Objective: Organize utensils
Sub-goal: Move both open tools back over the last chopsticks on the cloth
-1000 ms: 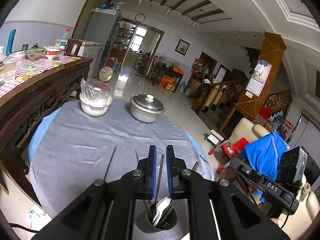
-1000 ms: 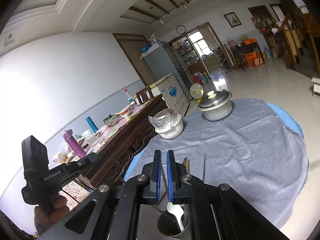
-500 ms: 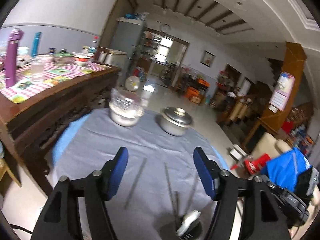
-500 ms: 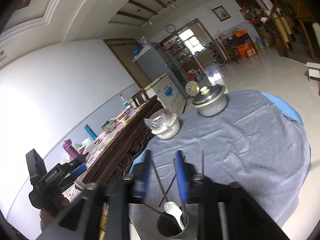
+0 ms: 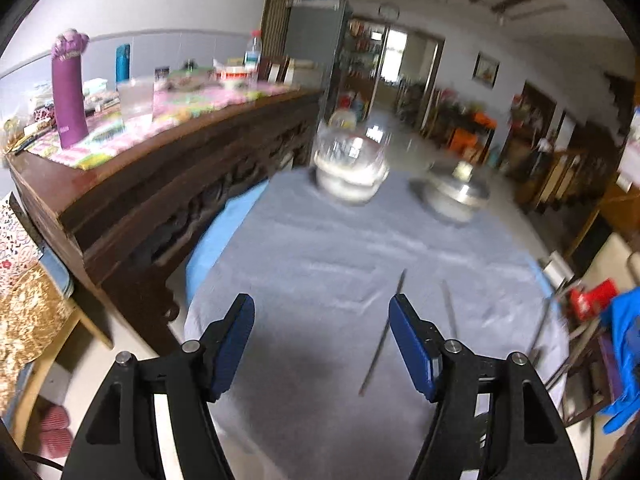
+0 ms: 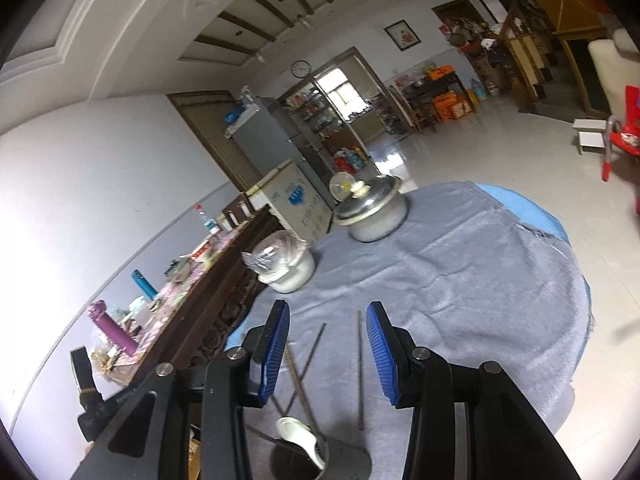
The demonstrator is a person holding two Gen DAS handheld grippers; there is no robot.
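Note:
A dark utensil holder (image 6: 344,458) stands on the grey tablecloth (image 6: 460,280) just below my right gripper (image 6: 328,312). It holds a white spoon (image 6: 298,430) and leaning chopsticks (image 6: 308,356). The right jaws are opening, with nothing pressed between the pads. One metal chopstick (image 6: 360,368) lies flat on the cloth beside the holder. In the blurred left wrist view, my left gripper (image 5: 320,308) hovers open and empty over the cloth. A loose chopstick (image 5: 382,332) lies near its right finger and another (image 5: 450,308) further right. The holder is outside this view.
A lidded metal pot (image 6: 372,212) and a white bowl covered in plastic wrap (image 6: 286,268) stand at the far side of the round table. A dark carved sideboard (image 5: 160,184) with bottles runs along the left. Red chair (image 6: 620,132) on the floor at right.
Both grippers were shut on chopsticks over the holder and have opened, letting go. The left gripper swung left and tipped down, so the holder left its view. The right dipped slightly.

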